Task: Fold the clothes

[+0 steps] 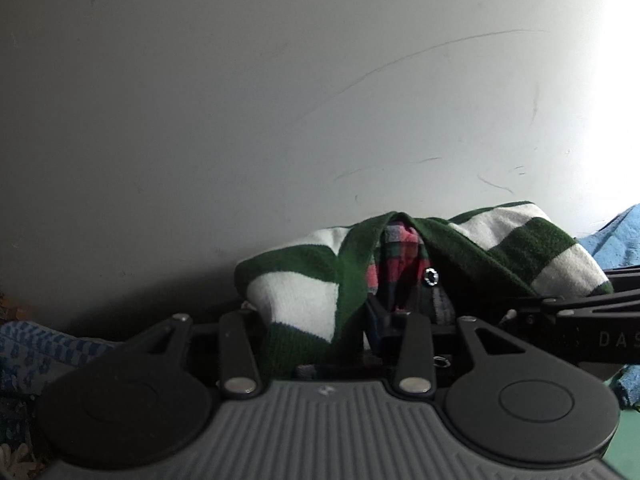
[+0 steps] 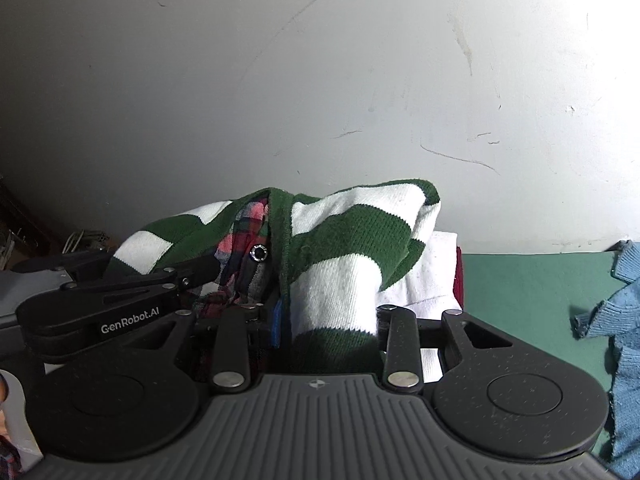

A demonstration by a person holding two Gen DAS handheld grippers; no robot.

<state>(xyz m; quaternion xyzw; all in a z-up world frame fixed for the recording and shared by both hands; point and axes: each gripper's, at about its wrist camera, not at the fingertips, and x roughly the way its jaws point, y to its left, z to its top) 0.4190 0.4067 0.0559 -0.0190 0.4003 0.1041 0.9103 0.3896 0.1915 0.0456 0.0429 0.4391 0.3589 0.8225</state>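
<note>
While both grippers are carrying the green-and-white striped knitted garment with a red plaid lining (image 1: 304,304) between them, the operator should be keeping the two at matching height and pace, so that the folded bundle is neither stretching nor sagging at its middle; grip pressure should be staying constant until the bundle is resting on a surface.

Working from the left: the left gripper (image 1: 316,320) is clenching the left portion of the bundle, the striped knit filling the gap between its jaws; the fabric is rising directly ahead of the fingers, against a pale scuffed wall (image 1: 280,80).

Further right, the right gripper (image 2: 320,316) is grasping the same garment's right portion, white and green bands bulging over its jaws; a white folded cloth (image 2: 436,276) is lying just behind the garment on a green table surface (image 2: 532,288); a blue knitted item (image 2: 624,320) is sitting well apart at the far right.
</note>
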